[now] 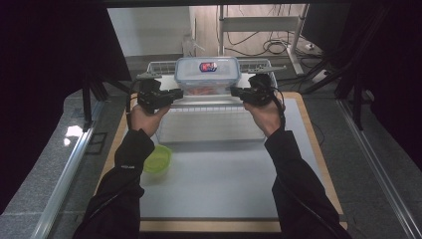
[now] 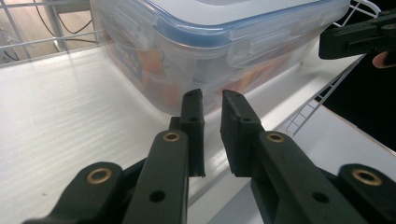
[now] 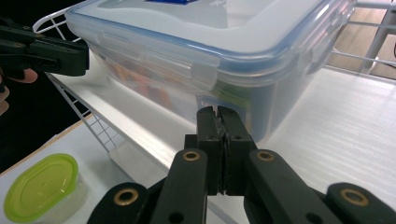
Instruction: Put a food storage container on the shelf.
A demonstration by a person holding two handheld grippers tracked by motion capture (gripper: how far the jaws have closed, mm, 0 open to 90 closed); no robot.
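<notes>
**Both grippers at the clip-lid box, jaws drawn in**

Nearest the high camera: two dark sleeves coming up from the bottom edge, each hand carrying a gripper. Left gripper (image 1: 171,94) and right gripper (image 1: 239,92) sit on opposite short sides of the clear plastic box (image 1: 207,74), tips pointing inward at it.

Box: transparent, blue-rimmed snap lid, red/blue label on top, orange contents visible through the wall. It's inside the white wire basket (image 1: 160,65) at the far end of the table (image 1: 219,174), on the basket's white floor.

Left gripper view: left gripper (image 2: 212,105) jaws nearly together, narrow gap between the pads, nothing in that gap. Tips are just in front of the box's (image 2: 196,46) lower wall, near a corner; contact can't be confirmed. The other gripper shows at upper right, beyond the box.

Right gripper view: right gripper (image 3: 218,115) jaws pressed together, pads meeting, nothing clamped between them. Tips right up against the box's (image 3: 210,56) lower wall below a lid clip; touching or just short, can't tell. Other gripper at upper left.

Also on the table: small tub with green lid (image 3: 39,186), near-left of the basket, well apart from the box; in the high view (image 1: 159,159) it sits beside the left sleeve.
</notes>
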